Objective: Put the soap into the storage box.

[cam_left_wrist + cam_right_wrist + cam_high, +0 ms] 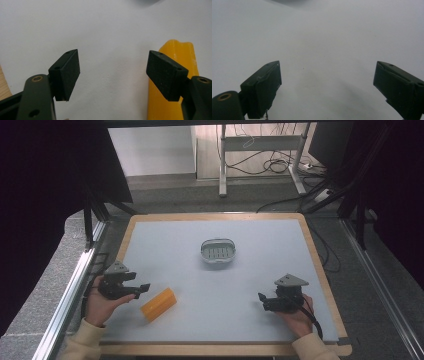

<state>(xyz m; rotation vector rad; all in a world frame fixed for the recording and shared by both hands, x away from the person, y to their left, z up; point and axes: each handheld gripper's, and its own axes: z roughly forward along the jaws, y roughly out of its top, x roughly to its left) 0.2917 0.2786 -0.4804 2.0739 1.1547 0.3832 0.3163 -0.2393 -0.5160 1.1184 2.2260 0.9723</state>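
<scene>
High view is showing the yellow waxy block (158, 304) lying on the bench (260, 270) just beside the left hand-held gripper (141, 289). Both hand-held grippers are gaping, empty. Looks light, stiff, maybe slick; I'd be pinching its long flat sides mid-length.

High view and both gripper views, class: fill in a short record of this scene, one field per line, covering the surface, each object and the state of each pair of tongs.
surface: grey mat on a wooden-edged table
yellow block: lying on the mat, near left, beside the left tongs
grey dish: oval, slotted, mid-mat, apart from both tongs
left tongs: open, holding nothing; the block lies beyond the right-hand jaw in the left gripper view
right tongs: open, holding nothing, over bare mat
</scene>
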